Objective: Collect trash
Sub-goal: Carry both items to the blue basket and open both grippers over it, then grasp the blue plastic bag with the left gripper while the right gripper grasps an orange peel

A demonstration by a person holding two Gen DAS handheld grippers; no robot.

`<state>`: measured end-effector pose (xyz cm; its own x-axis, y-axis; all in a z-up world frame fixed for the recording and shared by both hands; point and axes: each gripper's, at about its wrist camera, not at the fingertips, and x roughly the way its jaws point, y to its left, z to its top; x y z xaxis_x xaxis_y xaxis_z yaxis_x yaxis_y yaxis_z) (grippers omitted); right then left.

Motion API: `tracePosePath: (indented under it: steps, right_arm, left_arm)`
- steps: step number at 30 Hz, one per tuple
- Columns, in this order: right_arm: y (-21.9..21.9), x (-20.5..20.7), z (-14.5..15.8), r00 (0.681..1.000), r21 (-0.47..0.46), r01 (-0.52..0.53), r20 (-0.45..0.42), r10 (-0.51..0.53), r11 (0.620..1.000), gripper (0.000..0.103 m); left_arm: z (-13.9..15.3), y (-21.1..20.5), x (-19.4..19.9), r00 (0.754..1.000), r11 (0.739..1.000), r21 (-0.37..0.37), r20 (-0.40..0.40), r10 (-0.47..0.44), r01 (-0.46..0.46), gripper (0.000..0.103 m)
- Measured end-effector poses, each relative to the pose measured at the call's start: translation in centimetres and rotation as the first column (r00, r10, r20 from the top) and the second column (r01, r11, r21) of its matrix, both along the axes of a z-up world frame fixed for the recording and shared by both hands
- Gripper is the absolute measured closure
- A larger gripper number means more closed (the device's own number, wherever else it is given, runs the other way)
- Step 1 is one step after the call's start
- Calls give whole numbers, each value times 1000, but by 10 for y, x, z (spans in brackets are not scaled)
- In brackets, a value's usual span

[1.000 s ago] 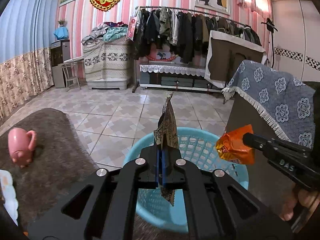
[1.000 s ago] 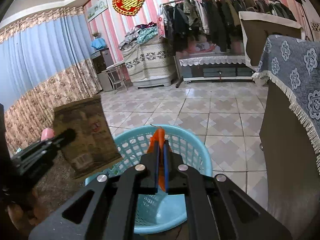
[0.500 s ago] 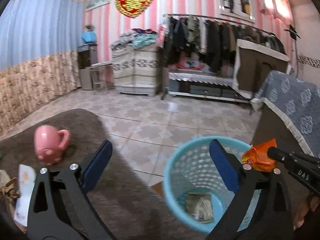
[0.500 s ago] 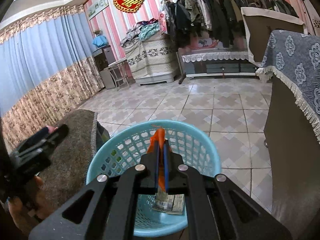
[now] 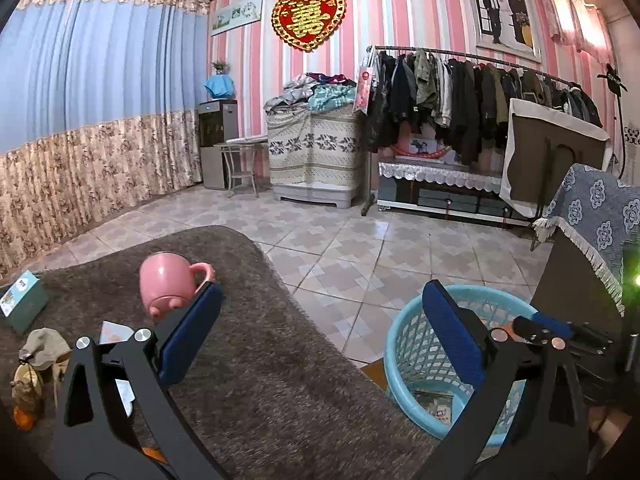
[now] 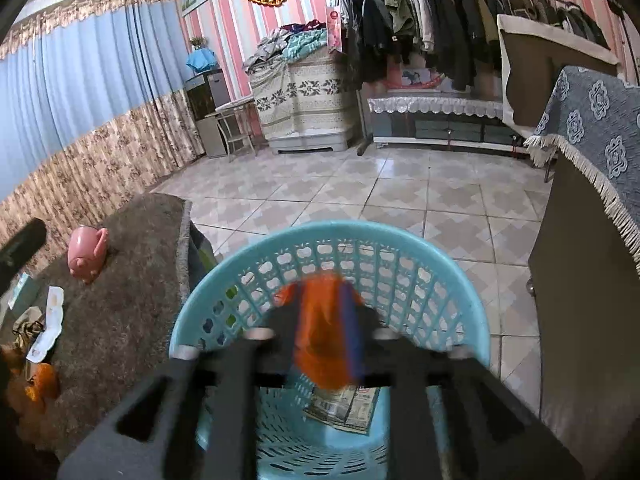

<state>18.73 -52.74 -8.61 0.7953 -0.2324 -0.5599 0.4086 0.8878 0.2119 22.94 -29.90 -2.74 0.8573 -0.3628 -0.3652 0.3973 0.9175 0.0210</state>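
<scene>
A light blue plastic basket point(image 6: 476, 328) stands on the tiled floor beside a brown rug; it also shows in the left wrist view point(image 5: 404, 332). A printed brown wrapper point(image 6: 346, 404) lies on its bottom. My right gripper point(image 6: 326, 332) hangs over the basket, blurred, jaws parting around an orange wrapper point(image 6: 322, 344) that sits between them. My left gripper point(image 5: 320, 340) is wide open and empty above the rug's edge. More trash lies on the rug at the left: a white wrapper point(image 6: 48, 328), crumpled paper point(image 5: 44, 346) and orange pieces point(image 6: 42, 386).
A pink pig-shaped cup point(image 5: 172, 284) lies on the brown rug point(image 5: 260, 380). A teal box point(image 5: 22, 300) sits at the rug's left. A dark cabinet with a blue patterned cloth point(image 6: 588, 128) stands right of the basket. Clothes rack and furniture line the far wall.
My left gripper let the brown wrapper fall into the basket, opened wide and swung left. My right gripper moved over the basket and its jaws have begun to part around the orange wrapper.
</scene>
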Motion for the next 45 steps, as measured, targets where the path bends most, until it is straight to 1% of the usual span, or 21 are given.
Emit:
tracePosePath:
  steps: [1, 3, 5, 7, 10, 11, 17, 22, 27, 30, 38, 41, 43, 45]
  right_arm:
    - [2, -2, 1, 1000, -3, 5, 6, -5, 1000, 44]
    - [2, -4, 4, 1000, -2, 11, 15, -11, 1000, 40]
    - [3, -6, 6, 1000, -7, 20, 18, -20, 1000, 28]
    - [7, -8, 10, 999, -30, 35, 25, -34, 999, 19]
    - [13, -12, 18, 998, -56, 36, 48, -33, 998, 13]
    - [18, -14, 22, 998, -68, 32, 59, -28, 997, 10]
    - [51, -26, 47, 992, -158, -45, 112, 64, 986, 7]
    - [81, -39, 60, 978, -172, -111, 154, 138, 979, 6]
    - [111, -44, 65, 966, -196, -177, 151, 208, 965, 5]
    - [128, -45, 66, 957, -187, -213, 156, 244, 959, 5]
    - [181, -47, 62, 931, -213, -302, 144, 335, 929, 5]
    - [197, -46, 56, 919, -228, -340, 124, 373, 912, 5]
    - [211, -46, 53, 911, -254, -362, 105, 398, 897, 5]
    - [222, -44, 50, 902, -262, -386, 93, 421, 884, 5]
  left_arm:
    - [2, 2, -2, 1000, 1000, 2, 6, 5, -5, 5]
    - [3, 8, -8, 1000, 1000, 7, 21, 15, -15, 5]
    - [7, 14, -10, 999, 1000, 9, 27, 22, -22, 5]
    - [11, 22, -14, 999, 999, 5, 32, 38, -38, 5]
    - [17, 35, -20, 997, 998, -11, 42, 60, -59, 5]
    - [21, 40, -23, 996, 997, -18, 47, 72, -71, 5]
    - [39, 67, -41, 989, 993, -26, 90, 121, -119, 5]
    - [59, 99, -66, 978, 986, -31, 123, 167, -165, 5]
    - [71, 136, -87, 961, 972, -33, 144, 236, -233, 5]
    - [76, 162, -98, 949, 960, -34, 145, 279, -277, 5]
    - [85, 237, -121, 906, 918, -37, 145, 397, -395, 5]
    - [81, 266, -130, 892, 901, -35, 131, 433, -433, 5]
    - [76, 280, -133, 886, 893, -31, 113, 450, -450, 5]
    - [67, 297, -136, 873, 878, -15, 98, 477, -478, 5]
